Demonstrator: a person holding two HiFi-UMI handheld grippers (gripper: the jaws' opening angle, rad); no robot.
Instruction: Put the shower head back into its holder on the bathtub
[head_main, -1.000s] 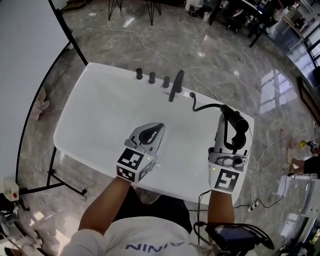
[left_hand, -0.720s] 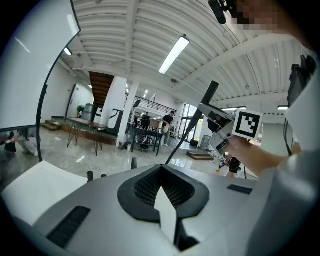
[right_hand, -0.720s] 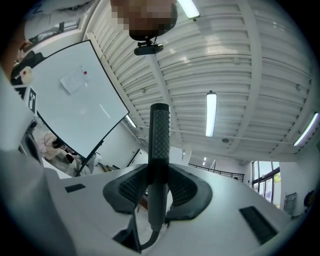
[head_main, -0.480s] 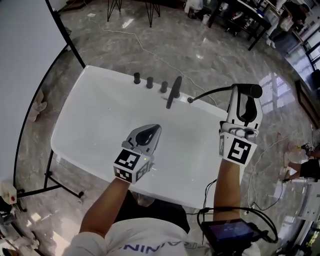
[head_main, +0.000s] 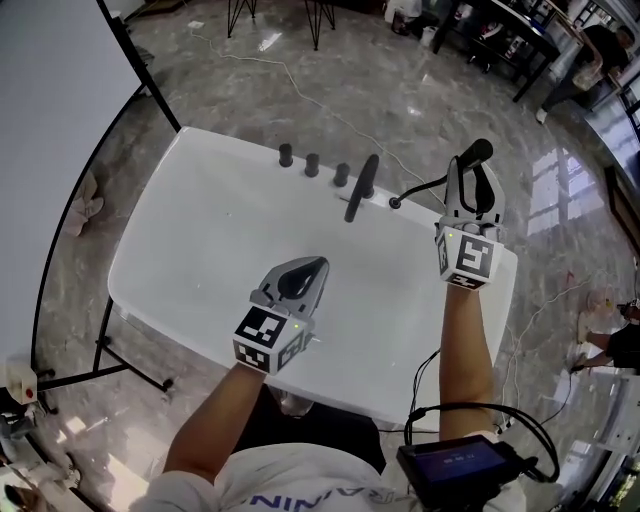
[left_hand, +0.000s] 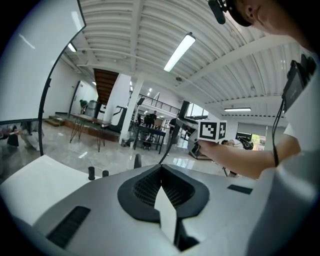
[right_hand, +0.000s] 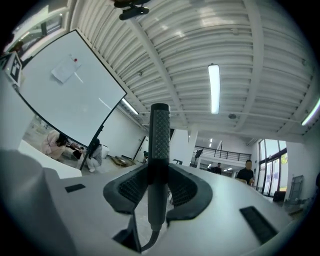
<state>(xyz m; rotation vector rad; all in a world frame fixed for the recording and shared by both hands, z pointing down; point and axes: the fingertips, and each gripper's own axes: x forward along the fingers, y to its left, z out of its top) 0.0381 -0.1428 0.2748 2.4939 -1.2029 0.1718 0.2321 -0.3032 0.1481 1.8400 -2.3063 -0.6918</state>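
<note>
Black against the white bathtub (head_main: 150, 285), the shower head (head_main: 480, 153) stands almost upright in the right tongs (right_hand: 159, 180). They are clenched on its handle, with the textured upper part rising above the tips. The hose (head_main: 425, 187) leaves the lower end and curves away to the left of these tongs, down to a small dark fitting (head_main: 396, 203) on the tub's far rim. That fitting is probably the holder. It sits just left of and below the right tongs, near but not touching.

Holding the head upright with the hose end lowest looks deliberate. That end would have to go into the socket first, and the slack hose then hangs clear instead of kinking. The grip on the middle of the handle leaves the bottom free to seat.

Further left of the holder stands the spout (head_main: 362, 186), then a row of three knobs (head_main: 312, 164), all beyond the left tongs (head_main: 312, 268). The left tongs are pressed together with nothing between them and hover over the basin, well apart from the right tongs. They seem kept out of the way, free to steady the hose if needed. The head is not yet in its holder.
</note>
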